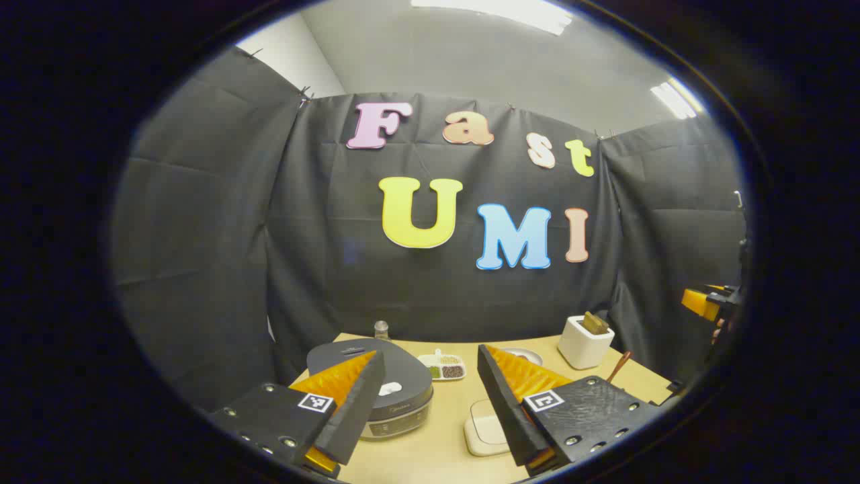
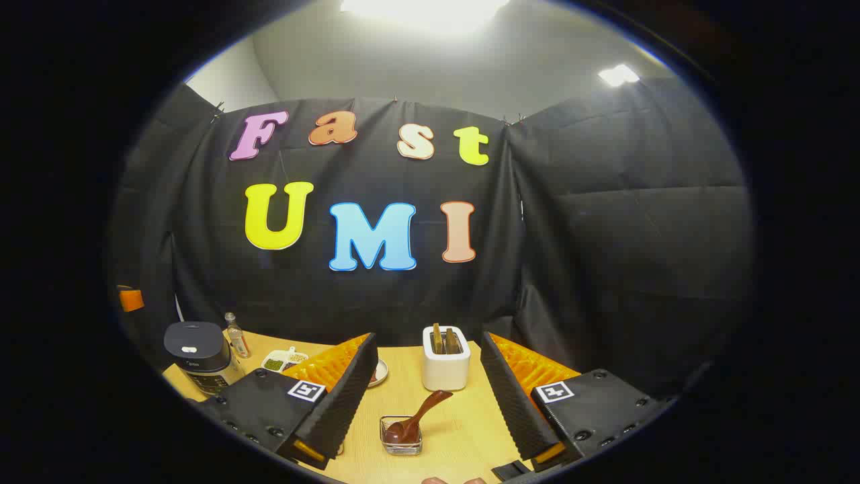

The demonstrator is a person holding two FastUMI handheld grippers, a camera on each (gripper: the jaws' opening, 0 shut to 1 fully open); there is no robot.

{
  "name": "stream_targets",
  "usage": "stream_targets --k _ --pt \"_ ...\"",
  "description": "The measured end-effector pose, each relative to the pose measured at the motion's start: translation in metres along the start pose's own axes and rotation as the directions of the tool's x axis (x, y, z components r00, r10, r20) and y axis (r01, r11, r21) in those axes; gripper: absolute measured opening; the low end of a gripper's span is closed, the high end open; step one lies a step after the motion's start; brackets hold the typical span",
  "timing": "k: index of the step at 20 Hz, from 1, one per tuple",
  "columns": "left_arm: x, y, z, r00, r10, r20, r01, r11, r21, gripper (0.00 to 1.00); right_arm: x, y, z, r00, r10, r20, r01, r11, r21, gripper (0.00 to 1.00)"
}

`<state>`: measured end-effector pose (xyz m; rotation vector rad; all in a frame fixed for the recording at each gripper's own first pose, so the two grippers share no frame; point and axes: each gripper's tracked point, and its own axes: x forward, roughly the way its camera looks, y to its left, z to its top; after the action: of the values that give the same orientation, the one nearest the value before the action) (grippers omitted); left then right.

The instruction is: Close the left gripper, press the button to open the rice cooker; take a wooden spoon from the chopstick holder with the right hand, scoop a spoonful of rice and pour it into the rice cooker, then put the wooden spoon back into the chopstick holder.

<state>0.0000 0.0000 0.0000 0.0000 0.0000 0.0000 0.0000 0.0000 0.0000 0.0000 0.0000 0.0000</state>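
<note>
Left gripper view: your left gripper [image 1: 430, 410] hangs above the table [image 1: 443, 450] with its jaws spread wide, grasping nothing. The rice cooker [image 1: 396, 393] sits just below it, lid down, dark top with a pale button [image 1: 390, 388]. So nothing's done yet; you have to close those fingers first.

Right gripper view: your right gripper [image 2: 430, 410] is released too, empty. The white chopstick holder [image 2: 446, 366] stands straight ahead, and a wooden spoon [image 2: 416, 418] leans in a small clear container [image 2: 401, 435] just in front of it. Scooping, pouring and returning all remain.
</note>
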Motion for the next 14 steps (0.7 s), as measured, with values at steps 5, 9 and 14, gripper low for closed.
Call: stream_targets --k 5,9,14 --pt "-0.0006 -0.0002 -0.0027 1.0 -0.013 -0.007 0.013 1.0 0.01 0.87 -0.0023 -0.0005 -0.0054 1.0 -0.005 -0.013 0.005 1.0 0.002 0.97" --pt "-0.0001 -0.0005 -0.0052 1.0 -0.019 -0.011 0.019 1.0 0.002 0.86 -0.0043 0.0001 -0.0054 1.0 -0.001 -0.014 0.001 1.0 0.002 0.97" --pt "0.0006 -0.0012 -0.0086 1.0 -0.021 -0.017 0.021 1.0 -0.007 0.86 -0.0043 0.0018 -0.0076 1.0 0.007 -0.02 -0.007 1.0 -0.007 0.97"
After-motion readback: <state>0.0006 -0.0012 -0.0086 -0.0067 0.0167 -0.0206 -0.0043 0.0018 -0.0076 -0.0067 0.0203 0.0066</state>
